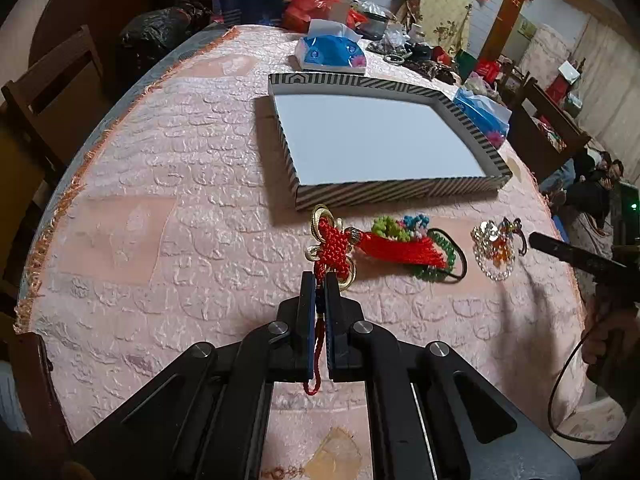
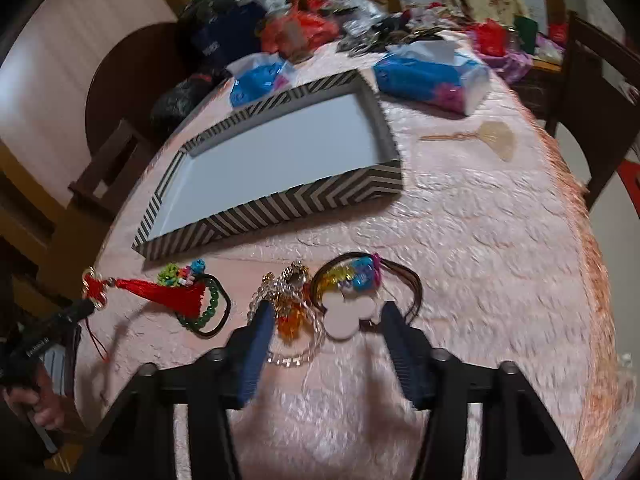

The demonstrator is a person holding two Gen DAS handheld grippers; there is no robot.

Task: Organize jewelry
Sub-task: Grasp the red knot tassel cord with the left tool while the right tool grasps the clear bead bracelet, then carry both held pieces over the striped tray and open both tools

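My left gripper is shut on the cord of a red knot ornament. Its red tassel lies across a green bead bracelet and a black hair tie. Just beyond stands the striped tray, white inside with nothing in it. My right gripper hovers open over a clear crystal bracelet with orange beads and a white flower-shaped piece. Its pads press on neither. A brown hair tie with colourful charms lies just past them. The striped tray sits behind.
Small colourful bead charms lie by the tassel. A pale fan-shaped pin rests right of the tray. Blue tissue packs and bags crowd the far side of the table. Wooden chairs stand around the pink cloth.
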